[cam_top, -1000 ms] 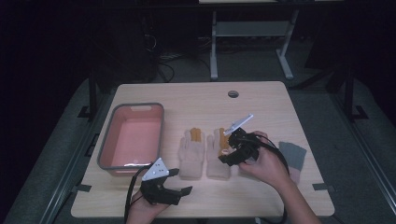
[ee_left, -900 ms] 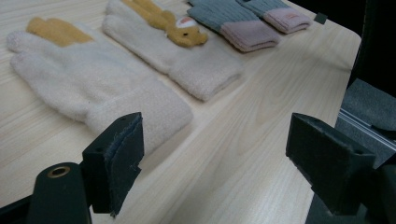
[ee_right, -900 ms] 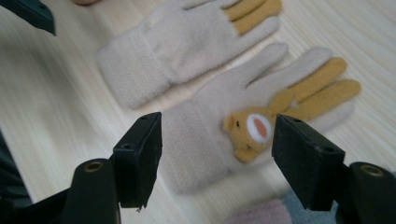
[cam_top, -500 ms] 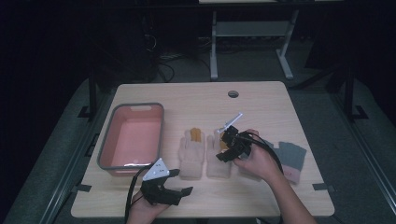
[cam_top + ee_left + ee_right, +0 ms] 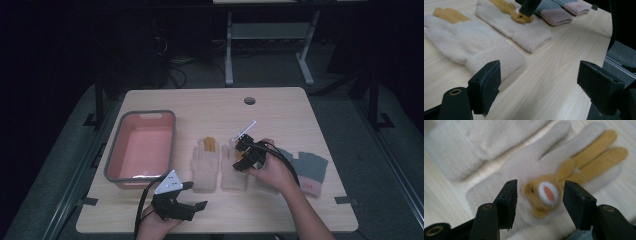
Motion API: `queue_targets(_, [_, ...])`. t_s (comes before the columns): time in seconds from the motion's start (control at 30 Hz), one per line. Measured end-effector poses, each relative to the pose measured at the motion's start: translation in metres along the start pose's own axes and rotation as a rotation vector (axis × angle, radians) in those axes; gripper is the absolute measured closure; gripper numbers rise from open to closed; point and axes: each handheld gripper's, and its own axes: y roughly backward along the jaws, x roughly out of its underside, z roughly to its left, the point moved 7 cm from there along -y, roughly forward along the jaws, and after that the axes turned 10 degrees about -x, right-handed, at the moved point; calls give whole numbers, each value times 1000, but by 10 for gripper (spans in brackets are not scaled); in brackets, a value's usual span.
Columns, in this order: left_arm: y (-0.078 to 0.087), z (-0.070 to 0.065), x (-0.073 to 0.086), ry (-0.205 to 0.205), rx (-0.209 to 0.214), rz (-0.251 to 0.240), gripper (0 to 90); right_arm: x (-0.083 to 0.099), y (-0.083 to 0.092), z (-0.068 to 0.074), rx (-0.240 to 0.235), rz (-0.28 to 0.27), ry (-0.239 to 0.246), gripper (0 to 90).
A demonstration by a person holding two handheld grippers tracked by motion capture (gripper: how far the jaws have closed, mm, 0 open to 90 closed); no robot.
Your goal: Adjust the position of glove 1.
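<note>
Two cream gloves | right gripper (image 5: 537,195): jaws closing, straddling bear-face glove (image 5: 524,162), no contact | left gripper (image 5: 539,85): wide, empty | soft, light knit; pinch mid-palm.

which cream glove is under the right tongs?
The right-hand cream glove, beside the grey-pink gloves; right tongs straddle its bear face. The other cream glove lies nearer the pink tub.

Right gripper (image 5: 244,154) over the right cream glove (image 5: 234,172) (left glove (image 5: 205,165) just beside), pink tub (image 5: 116,159) leftward.

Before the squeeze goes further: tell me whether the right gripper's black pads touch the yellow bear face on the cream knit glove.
Apart. The right gripper view shows glove on each side between bear face and closing pads.
</note>
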Motion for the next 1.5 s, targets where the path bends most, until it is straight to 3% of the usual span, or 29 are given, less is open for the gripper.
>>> queue_targets(0.57, [0, 2, 0, 6, 2, 2, 193, 4, -21, -5, 62, 49, -5, 510])
queue_targets(0.97, [-1, 1, 0, 16, 4, 0, 193, 8, -23, -6, 56, 46, -22, 556])
queue_targets(1.03, [-1, 1, 0, 15, 3, -4, 193, 8, -22, -7, 46, 46, -40, 578])
queue_targets(1.5, [-1, 4, 0, 23, -10, 0, 194, 8, -18, -7, 6, 34, -48, 626])
